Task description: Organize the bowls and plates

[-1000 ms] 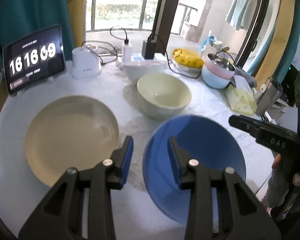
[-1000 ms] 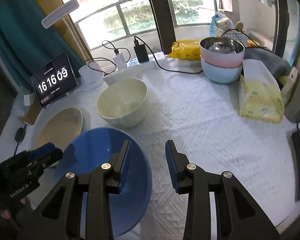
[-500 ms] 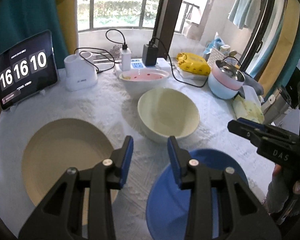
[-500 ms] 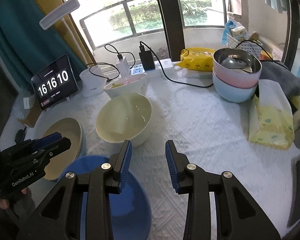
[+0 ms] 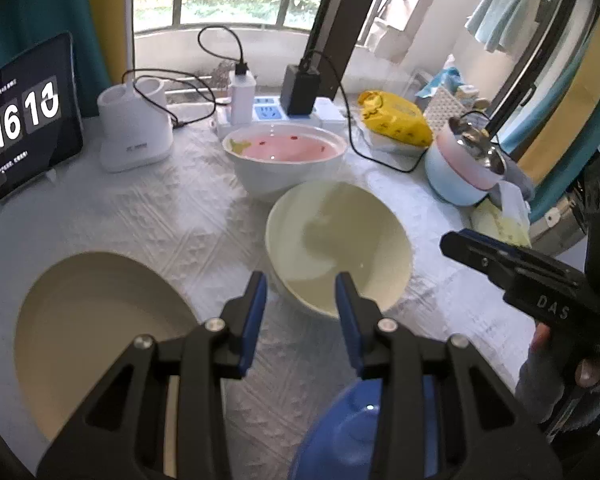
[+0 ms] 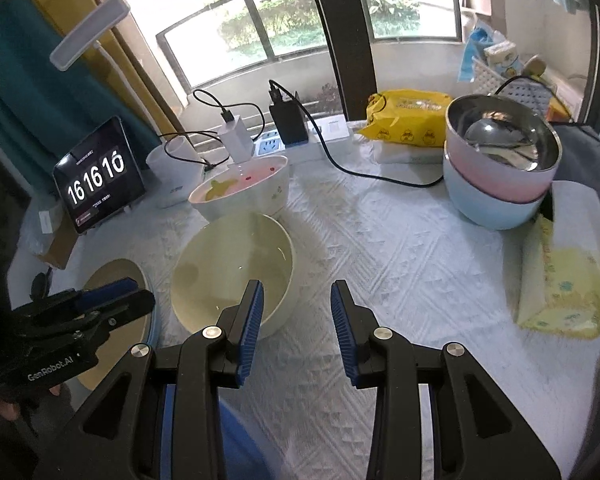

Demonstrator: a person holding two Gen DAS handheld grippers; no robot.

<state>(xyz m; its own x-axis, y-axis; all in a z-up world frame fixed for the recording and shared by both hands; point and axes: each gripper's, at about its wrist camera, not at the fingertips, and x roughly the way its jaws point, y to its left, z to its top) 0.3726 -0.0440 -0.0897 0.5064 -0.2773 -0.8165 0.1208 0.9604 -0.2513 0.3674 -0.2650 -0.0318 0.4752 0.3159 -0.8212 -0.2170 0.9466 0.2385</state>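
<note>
A pale cream bowl (image 5: 336,248) (image 6: 236,264) stands mid-table on the white cloth. Behind it is a white bowl with a pink inside (image 5: 286,158) (image 6: 244,192). A beige plate (image 5: 96,332) (image 6: 116,320) lies at the left, and a blue bowl (image 5: 364,432) (image 6: 240,440) sits at the near edge, mostly behind the fingers. My left gripper (image 5: 300,312) hovers open and empty over the cream bowl's near rim. My right gripper (image 6: 296,320) is open and empty just right of that bowl. Each gripper also shows in the other view: right gripper (image 5: 512,264), left gripper (image 6: 88,312).
A stack of pink and light blue bowls with a steel one on top (image 6: 500,172) stands at the right. A tissue pack (image 6: 568,280), yellow wipes (image 6: 408,120), a power strip with chargers (image 6: 280,136), a white holder (image 5: 134,136) and a clock tablet (image 6: 98,178) ring the table.
Both grippers moved forward from over the blue bowl toward the cream bowl. The blue bowl slid to the bottom of both views. Jaw gaps stayed the same.
</note>
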